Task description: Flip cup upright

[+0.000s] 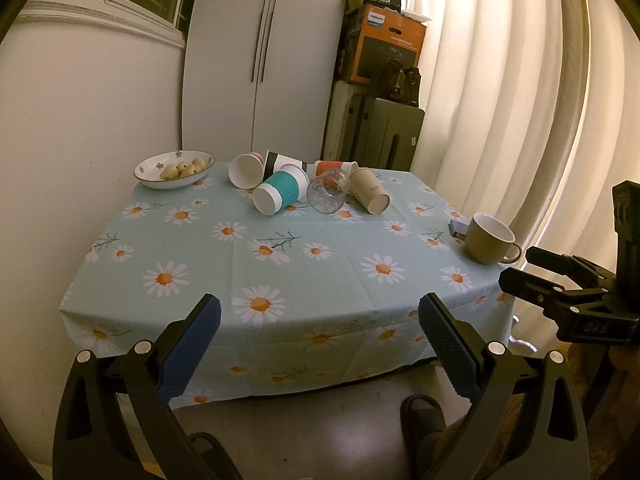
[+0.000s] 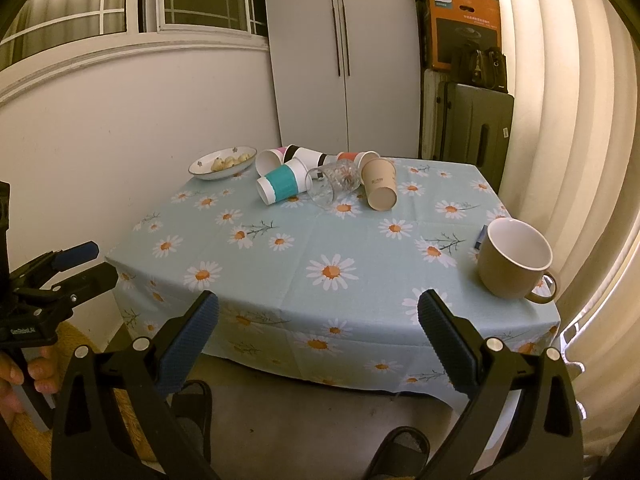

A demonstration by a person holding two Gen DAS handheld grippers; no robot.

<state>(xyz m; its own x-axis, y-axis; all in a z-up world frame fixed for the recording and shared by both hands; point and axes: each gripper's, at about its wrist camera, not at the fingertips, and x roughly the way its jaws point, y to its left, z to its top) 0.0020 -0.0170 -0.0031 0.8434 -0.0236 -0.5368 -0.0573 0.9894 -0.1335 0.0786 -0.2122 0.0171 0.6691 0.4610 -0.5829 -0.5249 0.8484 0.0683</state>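
Note:
Several cups lie on their sides in a cluster at the far side of the table: a teal-banded cup (image 1: 276, 194) (image 2: 280, 186), a clear glass (image 1: 329, 192) (image 2: 332, 182), a tan paper cup (image 1: 370, 194) (image 2: 380, 188), a pink cup (image 1: 246, 170), a black-and-white cup (image 1: 284, 162) and a red cup (image 1: 334, 168). A brown mug (image 1: 490, 244) (image 2: 514, 262) stands upright at the right edge. My left gripper (image 1: 320, 320) is open and empty before the table's near edge. My right gripper (image 2: 318, 320) is open and empty there too.
A bowl of small pastries (image 1: 174, 170) (image 2: 222, 162) sits at the far left corner. A small dark object (image 1: 458, 228) lies behind the mug. The daisy tablecloth (image 1: 280, 272) hangs over the front edge. Suitcases and a box (image 1: 380, 80) stand behind; curtains (image 1: 520, 80) on the right.

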